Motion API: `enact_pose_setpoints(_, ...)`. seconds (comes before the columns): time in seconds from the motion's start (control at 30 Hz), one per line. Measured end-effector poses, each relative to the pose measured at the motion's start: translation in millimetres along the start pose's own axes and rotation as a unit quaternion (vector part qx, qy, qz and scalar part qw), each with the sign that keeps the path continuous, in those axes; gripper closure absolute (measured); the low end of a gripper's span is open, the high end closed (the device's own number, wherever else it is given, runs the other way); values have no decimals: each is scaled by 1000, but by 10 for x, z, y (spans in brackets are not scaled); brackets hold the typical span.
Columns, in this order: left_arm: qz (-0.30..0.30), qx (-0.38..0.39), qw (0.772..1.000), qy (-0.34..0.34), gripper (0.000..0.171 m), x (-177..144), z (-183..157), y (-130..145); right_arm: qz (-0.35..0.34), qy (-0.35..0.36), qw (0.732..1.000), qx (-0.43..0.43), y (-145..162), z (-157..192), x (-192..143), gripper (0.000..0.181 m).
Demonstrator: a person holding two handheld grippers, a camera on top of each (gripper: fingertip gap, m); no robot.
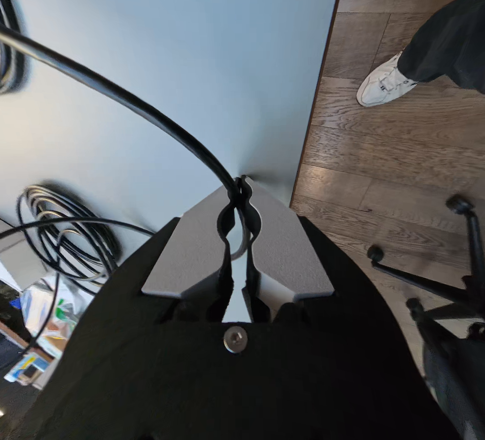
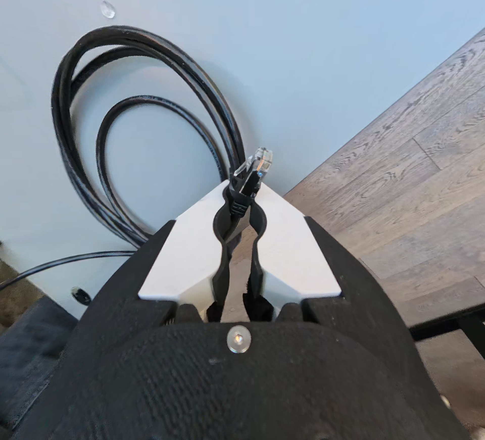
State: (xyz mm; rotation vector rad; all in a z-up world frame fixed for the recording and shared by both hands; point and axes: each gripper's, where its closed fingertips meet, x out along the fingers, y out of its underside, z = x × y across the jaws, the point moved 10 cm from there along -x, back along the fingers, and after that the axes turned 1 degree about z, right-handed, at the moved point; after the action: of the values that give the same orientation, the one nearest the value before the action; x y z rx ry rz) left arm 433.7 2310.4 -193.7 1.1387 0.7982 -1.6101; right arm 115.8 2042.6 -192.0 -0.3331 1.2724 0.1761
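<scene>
A black network cable [image 1: 136,102] runs in an arc from the upper left over a pale blue-white table [image 1: 183,33] into my left gripper [image 1: 240,186], which is shut on it at the fingertips. A coil of black cable [image 1: 70,238] lies blurred at the lower left. My right gripper [image 2: 242,191] is shut on the cable's end just behind its clear plug [image 2: 258,163], which sticks up past the fingertips. Several loops of the black cable [image 2: 147,112] rest on the table [image 2: 288,33] to the left of the right gripper.
The table edge [image 1: 317,86] runs down the right; beyond it is wood floor [image 1: 380,165] with a person's white shoe [image 1: 383,83] and dark trouser leg. A black chair base [image 1: 446,283] stands at lower right. Bags and boxes [image 1: 49,314] lie at lower left. The left gripper's tips are roughly 35 cm from the right gripper's.
</scene>
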Motion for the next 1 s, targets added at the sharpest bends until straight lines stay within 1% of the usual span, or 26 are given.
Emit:
enact_pose_setpoints(0.07, 11, -26, 999, 17, 171, -19, -16, 57, -12, -33, 999, 18, 50, 38, -32, 167)
enact_pose_setpoints(0.1, 11, -30, 999, 16, 171, -35, -25, 79, -12, -33, 999, 29, 90, 54, -51, 160)
enact_pose_setpoints(0.2, 14, -27, 1000, 3, 171, -91, -51, 96, -16, -21, 999, 20, 226, 155, -35, 148)
enact_pose_setpoints(0.23, 17, -22, 1000, 2, 171, -101, -64, 96, -8, -11, 1000, 9, 266, 191, -8, 147)
enact_pose_setpoints(0.33, 35, -9, 999, 7, 171, -82, -85, 105, -18, 22, 999, -18, 266, 302, 21, 147)
enact_pose_setpoints(0.4, 35, -21, 999, 14, 166, -79, -54, 116, -15, 55, 998, -33, 248, 394, 49, 146)
enact_pose_setpoints(0.43, 24, -40, 999, 23, 159, -95, -17, 124, -14, 76, 996, -41, 239, 441, 67, 145)
enact_pose_setpoints(0.5, -8, -104, 993, 49, 146, -183, 99, 191, -17, 118, 991, -59, 228, 514, 103, 145)
enact_pose_setpoints(0.57, -57, -187, 978, 65, 134, -335, 260, 355, -26, 117, 991, -66, 222, 576, 121, 154)
enact_pose_setpoints(0.6, -90, -229, 966, 80, 126, -430, 335, 459, -26, 114, 991, -70, 221, 590, 125, 157)
enact_pose_setpoints(0.7, -188, -324, 921, 109, 116, -751, 561, 808, -28, 112, 989, -95, 240, 592, 125, 159)
enact_pose_setpoints(0.77, -240, -360, 893, 122, 113, -945, 707, 1024, -26, 105, 988, -111, 252, 581, 120, 161)
enact_pose_setpoints(0.8, -252, -363, 887, 135, 110, -1029, 753, 1115, -27, 102, 987, -117, 255, 568, 116, 162)
enact_pose_setpoints(0.83, -255, -358, 886, 148, 109, -1107, 775, 1190, -33, 99, 987, -119, 262, 549, 112, 163)
enact_pose_setpoints(0.87, -247, -346, 893, 148, 109, -1187, 784, 1259, -41, 92, 988, -119, 272, 532, 109, 164)
enact_pose_setpoints(0.93, -229, -313, 913, 125, 114, -1371, 851, 1377, -59, 80, 987, -126, 314, 501, 104, 165)
enact_pose_setpoints(0.97, -235, -294, 920, 110, 120, -1468, 951, 1411, -67, 79, 986, -127, 342, 489, 100, 166)
enact_pose_setpoints(1.0, -251, -282, 922, 90, 126, -1542, 1117, 1417, -77, 74, 985, -135, 374, 487, 100, 166)
